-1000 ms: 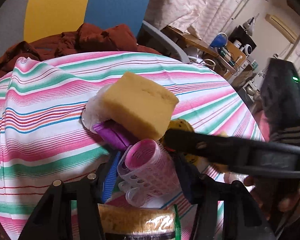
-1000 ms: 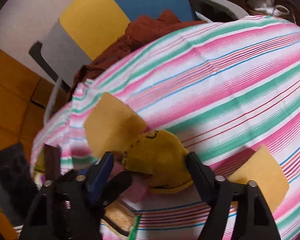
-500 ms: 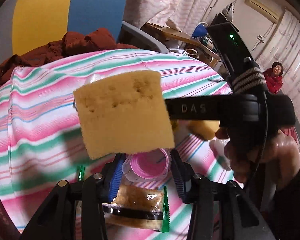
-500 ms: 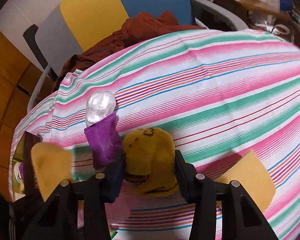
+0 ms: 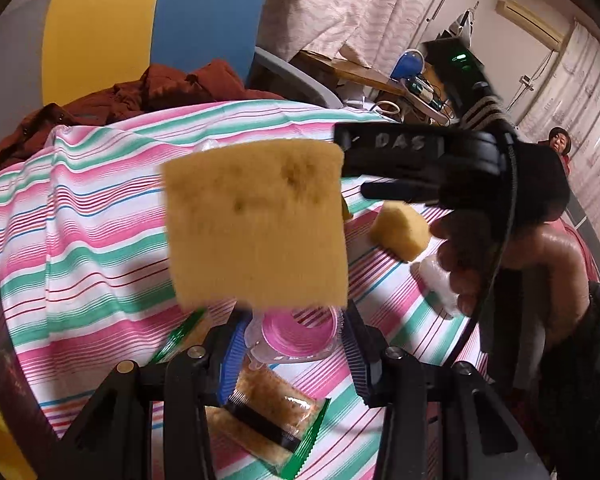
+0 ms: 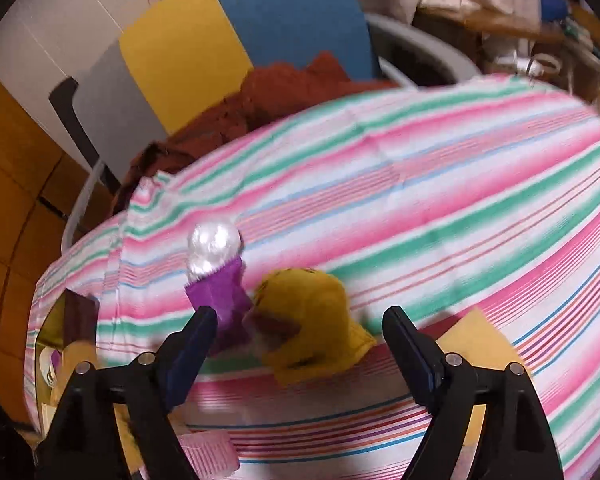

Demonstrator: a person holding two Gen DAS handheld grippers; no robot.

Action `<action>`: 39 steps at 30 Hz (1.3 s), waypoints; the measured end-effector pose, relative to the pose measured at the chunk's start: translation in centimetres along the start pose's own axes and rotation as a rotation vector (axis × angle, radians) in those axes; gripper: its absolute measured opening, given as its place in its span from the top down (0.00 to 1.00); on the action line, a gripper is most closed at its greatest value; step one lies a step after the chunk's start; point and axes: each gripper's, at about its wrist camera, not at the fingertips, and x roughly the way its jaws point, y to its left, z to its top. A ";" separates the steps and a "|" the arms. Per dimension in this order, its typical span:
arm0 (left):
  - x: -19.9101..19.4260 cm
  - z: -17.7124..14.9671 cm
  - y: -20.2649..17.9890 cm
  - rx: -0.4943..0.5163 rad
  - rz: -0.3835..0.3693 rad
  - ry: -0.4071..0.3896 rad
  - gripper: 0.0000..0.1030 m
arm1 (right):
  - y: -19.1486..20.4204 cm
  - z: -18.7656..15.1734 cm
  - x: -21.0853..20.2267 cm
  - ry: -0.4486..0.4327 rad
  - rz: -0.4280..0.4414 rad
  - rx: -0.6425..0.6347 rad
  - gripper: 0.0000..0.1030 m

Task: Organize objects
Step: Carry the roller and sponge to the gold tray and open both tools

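Gripping a pink hair roller [image 5: 300, 332] between its blue pads [image 5: 232, 356], the left gripper [image 5: 296, 344] is closed down to the roller's width and holds it just above the striped cloth [image 5: 84, 216]. Under the fingers, a clear snack packet [image 5: 268, 412] with green edges lies flat on the cloth. A big yellow sponge [image 5: 256, 224] hangs in the air right in front of the left wrist camera, slightly blurred. Its right edge meets the tip of the right gripper [image 5: 352, 164], but I cannot tell whether anything has hold of it. Further right, a smaller sponge piece [image 5: 400, 232] sits on the cloth, and a hand [image 5: 480, 248] wraps the right gripper's handle with a small white object [image 5: 436, 280] beside its fingers.

From the right wrist camera, the right gripper's fingers [image 6: 196, 336] stand wide apart with nothing between them. Beyond them on the cloth, a purple packet with a silvery top [image 6: 220, 292] lies at the left, touching a yellow plush toy [image 6: 312, 320] at the middle. A flat yellow sponge [image 6: 476, 336] lies behind the right finger.
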 end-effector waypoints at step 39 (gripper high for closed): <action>-12.9 -6.4 3.2 -0.098 0.019 -0.175 0.59 | 9.0 -5.3 -3.9 0.030 0.371 -0.211 0.66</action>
